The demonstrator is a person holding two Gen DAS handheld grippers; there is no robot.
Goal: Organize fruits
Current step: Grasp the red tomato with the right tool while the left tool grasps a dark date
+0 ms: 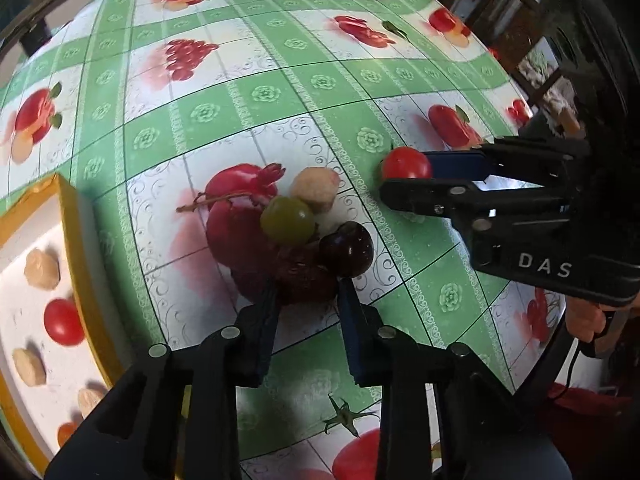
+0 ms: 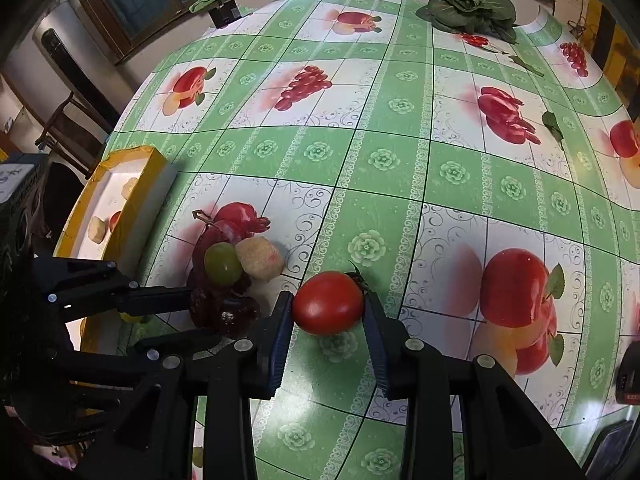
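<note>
A small bunch lies on the fruit-print tablecloth: a green grape (image 1: pixel 286 220), a dark cherry-like grape (image 1: pixel 346 250) and a dark red grape (image 1: pixel 304 280), with a beige longan (image 1: pixel 314 190) beside them. My left gripper (image 1: pixel 308 288) is shut on the dark red grape, its fingers pressing both sides; the same grip shows in the right wrist view (image 2: pixel 204 314). My right gripper (image 2: pixel 328 298) is shut on a red cherry tomato (image 2: pixel 326 308) that rests on the cloth, just right of the bunch (image 2: pixel 224 264). From the left wrist view the tomato (image 1: pixel 406 164) sits between the right gripper's pads (image 1: pixel 408 178).
A yellow-rimmed tray (image 1: pixel 72 208) (image 2: pixel 156 160) stands at the left table edge and holds several longans and cherry tomatoes. Leafy greens (image 2: pixel 468 8) lie at the far end of the table, a loose leaf (image 2: pixel 552 124) at the right. A chair (image 2: pixel 68 128) stands beyond the left edge.
</note>
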